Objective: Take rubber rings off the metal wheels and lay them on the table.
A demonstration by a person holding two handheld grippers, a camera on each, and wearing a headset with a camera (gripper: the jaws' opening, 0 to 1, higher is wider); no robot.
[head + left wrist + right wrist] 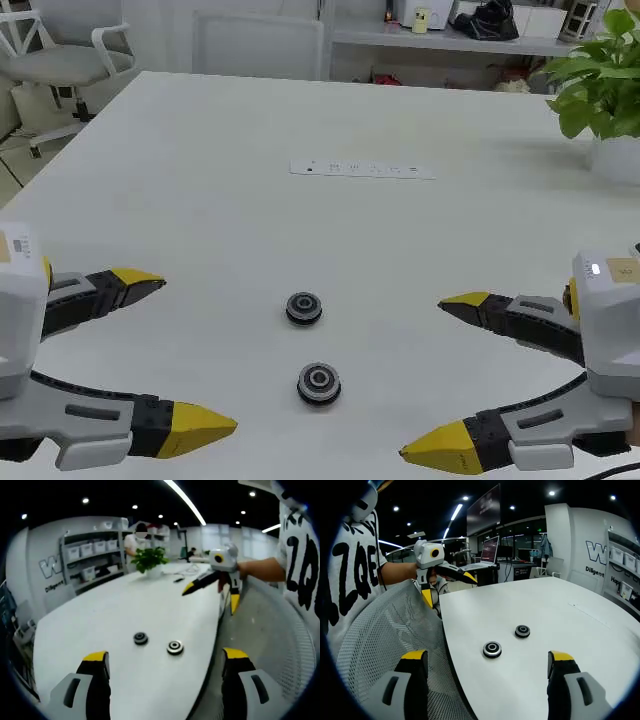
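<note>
Two small metal wheels with black rubber rings lie flat on the white table: one farther, one nearer. My left gripper hovers at the left, open, jaws wide apart and empty. On the right side my right gripper is open too, holding nothing. Both wheels sit between the two grippers, touched by neither.
A white power strip lies further back on the table. A potted plant stands at the back right corner. An office chair and shelves are beyond the far edge. A mesh chair back is by the table's near edge.
</note>
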